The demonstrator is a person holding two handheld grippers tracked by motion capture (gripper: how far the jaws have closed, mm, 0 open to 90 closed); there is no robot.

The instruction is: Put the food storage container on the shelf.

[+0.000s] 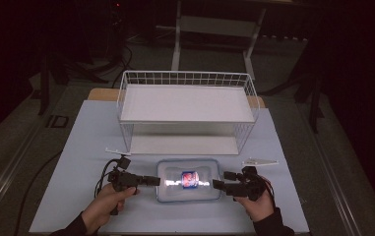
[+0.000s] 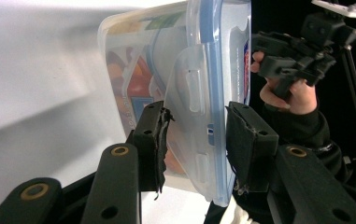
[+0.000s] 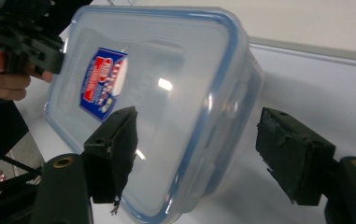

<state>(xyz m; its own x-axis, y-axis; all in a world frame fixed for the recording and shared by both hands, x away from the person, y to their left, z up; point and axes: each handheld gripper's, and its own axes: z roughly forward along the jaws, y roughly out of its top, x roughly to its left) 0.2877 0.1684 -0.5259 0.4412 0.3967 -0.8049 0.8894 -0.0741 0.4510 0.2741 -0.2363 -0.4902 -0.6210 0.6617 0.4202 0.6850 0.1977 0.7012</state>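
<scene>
Your left tool (image 2: pixel 194 140) is clamped on the container's (image 1: pixel 188 180) end latch; your right tool (image 3: pixel 203 154) straddles the opposite end, jaws apart. Close it before lifting.

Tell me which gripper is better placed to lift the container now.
Left. The left gripper is shut on the clear container's end latch, while the right gripper only straddles the other end, pads apart from it.

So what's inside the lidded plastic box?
Through the clear wall of the box, colourful packaging in orange, red and blue shows. What the packets contain cannot be made out. From above, the lid and its sticker cover them.
</scene>
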